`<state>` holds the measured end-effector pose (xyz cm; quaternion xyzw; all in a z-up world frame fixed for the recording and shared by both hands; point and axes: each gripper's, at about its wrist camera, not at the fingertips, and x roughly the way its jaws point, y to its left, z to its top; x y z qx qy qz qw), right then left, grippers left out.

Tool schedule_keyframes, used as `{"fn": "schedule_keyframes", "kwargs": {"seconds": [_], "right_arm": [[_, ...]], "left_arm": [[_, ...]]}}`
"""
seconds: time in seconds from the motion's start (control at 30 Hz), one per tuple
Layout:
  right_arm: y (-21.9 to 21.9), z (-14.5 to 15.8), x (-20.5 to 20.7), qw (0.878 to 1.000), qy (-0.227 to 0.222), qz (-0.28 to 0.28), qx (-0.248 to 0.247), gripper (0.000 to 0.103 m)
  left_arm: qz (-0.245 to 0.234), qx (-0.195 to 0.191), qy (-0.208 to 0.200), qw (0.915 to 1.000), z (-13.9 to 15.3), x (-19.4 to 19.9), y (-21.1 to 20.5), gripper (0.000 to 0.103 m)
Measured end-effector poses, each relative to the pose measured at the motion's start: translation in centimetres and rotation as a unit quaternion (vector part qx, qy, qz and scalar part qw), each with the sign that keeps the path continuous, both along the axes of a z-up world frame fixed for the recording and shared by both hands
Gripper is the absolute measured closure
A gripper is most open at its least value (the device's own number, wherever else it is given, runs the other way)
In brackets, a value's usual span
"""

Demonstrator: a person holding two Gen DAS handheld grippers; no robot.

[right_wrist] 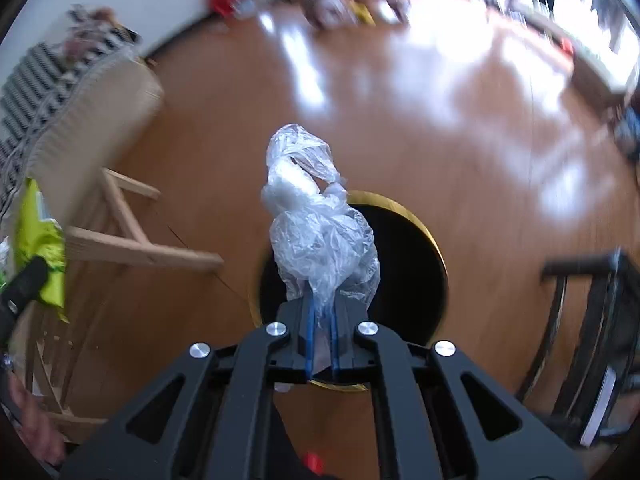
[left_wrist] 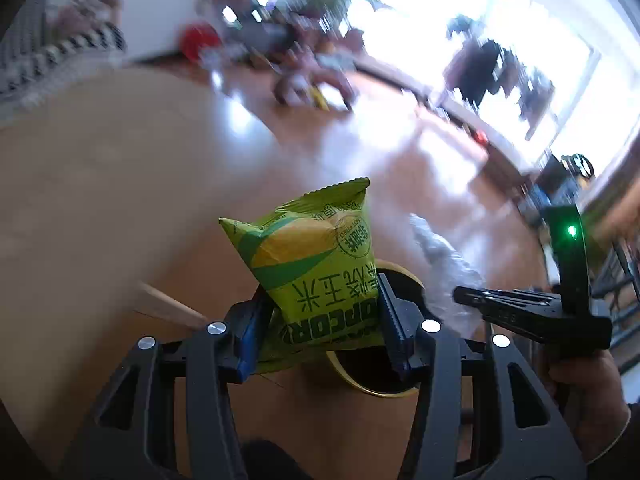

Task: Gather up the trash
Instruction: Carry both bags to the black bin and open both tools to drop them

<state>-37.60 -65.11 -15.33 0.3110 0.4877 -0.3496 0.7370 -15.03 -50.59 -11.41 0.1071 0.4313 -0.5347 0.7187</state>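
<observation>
1. The left gripper [left_wrist: 320,312] has its blue-padded fingers pressed against both sides of a popcorn bag [left_wrist: 312,264], a puffy, glossy green-and-yellow foil pouch with a crimped top edge and a corn-cob print. The bag stands up from between the fingers, its lower part pinched between them.

2. The right gripper [right_wrist: 322,340] has its fingers drawn narrow on the tail of a crumpled clear plastic bag [right_wrist: 320,224]. The thin, wrinkled, translucent film bunches into a lumpy wad that rises beyond the fingertips.

3. Below and just beyond both pairs of fingers sits a round trash bin [right_wrist: 404,248] with a dark interior and a thin gold rim. In the left wrist view the rim [left_wrist: 400,270] shows behind the popcorn bag and between the fingers.

4. The bin stands on a shiny brown wooden floor [right_wrist: 400,120] with bright window glare.

5. To the left of the right fingers are a pale wooden frame [right_wrist: 132,240] with angled struts and a beige cushioned seat [right_wrist: 100,112].

6. To their right stands a dark metal rack [right_wrist: 588,320].

7. The background is motion-blurred; the clutter along the far wall cannot be told apart.
</observation>
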Motion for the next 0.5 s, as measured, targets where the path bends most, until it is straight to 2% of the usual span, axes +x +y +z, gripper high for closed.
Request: {"fn": "schedule_keyframes", "kwargs": {"seconds": [0.1,0.2,0.4,0.5], "right_arm": [[-2.4,-3.6,-1.9,0.998,0.017,-0.020,0.059,0.097],[-4.5,-5.6,-2.4,0.995,0.025,-0.031,0.086,0.097],[-6.1,-7.8,-2.7,0.992,0.023,-0.032,0.119,0.097],[-6.6,-8.2,-2.9,0.991,0.019,-0.030,0.126,0.097]], "left_arm": [[-0.030,0.033,0.014,0.9989,-4.2,-2.0,-4.4,0.053],[-0.051,0.054,0.025,0.9969,-7.0,-3.4,-7.5,0.053],[-0.072,0.072,0.043,0.9938,-10.2,-4.8,-10.4,0.053],[-0.074,0.079,0.053,0.9927,-10.7,-4.6,-9.8,0.053]]}}
